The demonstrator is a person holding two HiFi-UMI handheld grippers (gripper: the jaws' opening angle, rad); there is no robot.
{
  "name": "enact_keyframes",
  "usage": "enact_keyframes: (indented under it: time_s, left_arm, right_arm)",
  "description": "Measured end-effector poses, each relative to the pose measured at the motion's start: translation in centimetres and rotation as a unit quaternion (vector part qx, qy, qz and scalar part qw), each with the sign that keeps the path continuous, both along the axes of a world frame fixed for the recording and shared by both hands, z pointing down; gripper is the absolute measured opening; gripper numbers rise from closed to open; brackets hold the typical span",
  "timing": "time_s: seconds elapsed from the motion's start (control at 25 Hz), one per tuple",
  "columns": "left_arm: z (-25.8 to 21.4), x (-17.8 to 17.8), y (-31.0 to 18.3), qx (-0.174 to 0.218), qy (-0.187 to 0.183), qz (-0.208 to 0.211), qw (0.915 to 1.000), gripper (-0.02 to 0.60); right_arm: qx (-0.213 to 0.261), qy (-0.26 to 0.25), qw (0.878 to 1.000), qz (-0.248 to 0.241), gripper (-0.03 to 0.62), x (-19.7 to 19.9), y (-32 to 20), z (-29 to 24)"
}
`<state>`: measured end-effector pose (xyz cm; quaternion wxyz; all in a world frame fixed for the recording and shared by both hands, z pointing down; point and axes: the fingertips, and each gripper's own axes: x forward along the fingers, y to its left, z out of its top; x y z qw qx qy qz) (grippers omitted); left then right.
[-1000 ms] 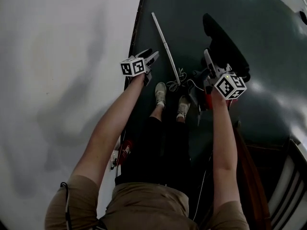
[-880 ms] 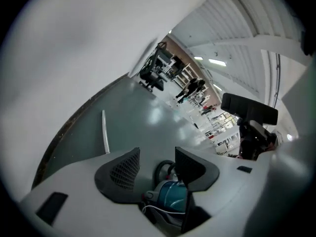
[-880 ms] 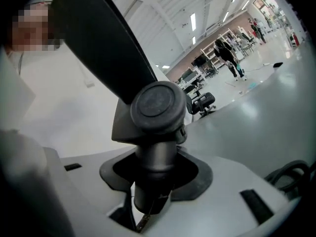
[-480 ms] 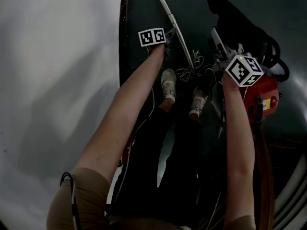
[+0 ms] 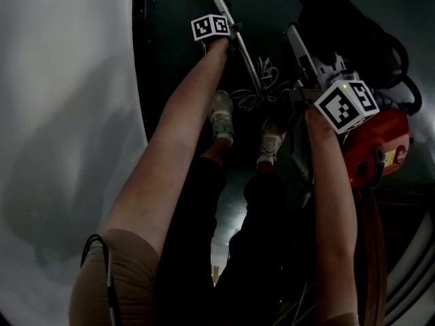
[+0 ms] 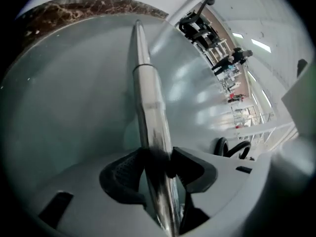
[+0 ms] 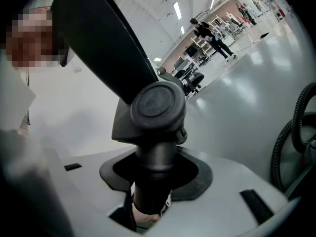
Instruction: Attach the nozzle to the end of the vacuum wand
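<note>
Both parts in my tongs, nothing joined yet.

Low in the right gripper view, my right gripper (image 7: 155, 181) is clamped on the neck of the black nozzle (image 7: 148, 107), whose head rises toward the upper left. At the top of the head view, my left gripper (image 5: 236, 31) is closing on the chrome vacuum wand (image 6: 148, 98), which sits between the pads and runs away over the dark floor (image 5: 173, 60). Nozzle and wand are well apart, so I judge that lining them up and pushing them together is all still to do.

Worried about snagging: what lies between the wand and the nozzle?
Head view: a tangled pale cord lies between wand and nozzle.
</note>
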<state>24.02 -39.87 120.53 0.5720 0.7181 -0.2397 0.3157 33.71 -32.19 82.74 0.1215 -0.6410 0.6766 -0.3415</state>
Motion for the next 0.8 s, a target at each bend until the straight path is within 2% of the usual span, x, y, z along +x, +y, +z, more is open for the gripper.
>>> enact_keyframes:
  time_s: [0.04, 0.12, 0.28, 0.4, 0.52, 0.56, 0.6, 0.64, 0.72, 0.76, 0.8]
  left_arm:
    - [0.1, 0.2, 0.2, -0.008, 0.010, -0.012, 0.9998, 0.186]
    - [-0.9, 0.2, 0.1, -0.009, 0.032, -0.036, 0.9988, 0.175]
    - [-7.5, -0.2, 1.2, 0.045, 0.072, -0.044, 0.9954, 0.170]
    - [-14.7, -1.5, 4.1, 0.099, 0.089, -0.030, 0.9907, 0.170]
    - [-23.9, -3.2, 9.5, 0.146, 0.123, 0.023, 0.9814, 0.170]
    - [-27.1, -3.3, 11.5, 0.164, 0.144, 0.059, 0.9741, 0.170]
    - [-30.0, -3.4, 14.0, 0.179, 0.169, 0.109, 0.9631, 0.170]
    - [-32.6, -3.6, 17.1, 0.191, 0.195, 0.170, 0.9470, 0.172]
    - [-36.7, -3.6, 22.1, 0.216, 0.248, 0.283, 0.9010, 0.181]
    - [-37.9, -3.3, 22.8, 0.234, 0.272, 0.316, 0.8783, 0.194]
    - [-38.2, -3.0, 22.1, 0.251, 0.287, 0.334, 0.8618, 0.243]
  right_arm:
    - [0.002, 0.005, 1.000, -0.005, 0.166, 0.0, 0.2, -0.5]
    - [0.004, 0.012, 1.000, -0.011, 0.166, 0.2, 0.9, -1.7]
    - [0.012, 0.031, 0.999, -0.006, 0.166, 1.0, 3.1, -6.7]
    - [0.023, 0.030, 0.999, 0.014, 0.166, 1.3, 5.6, -13.0]
    - [0.043, 0.042, 0.998, 0.018, 0.166, 0.4, 8.8, -22.2]
    - [0.056, 0.041, 0.997, 0.021, 0.166, 0.1, 9.9, -25.3]
    - [0.067, 0.042, 0.997, 0.022, 0.166, -0.3, 10.9, -28.1]
    - [0.077, 0.047, 0.996, 0.023, 0.166, -0.8, 11.9, -30.5]
    - [0.092, 0.051, 0.994, 0.024, 0.166, -1.7, 13.1, -33.3]
    - [0.099, 0.045, 0.994, 0.022, 0.166, -2.0, 12.7, -33.0]
    - [0.104, 0.033, 0.994, 0.013, 0.166, -2.3, 11.4, -31.3]
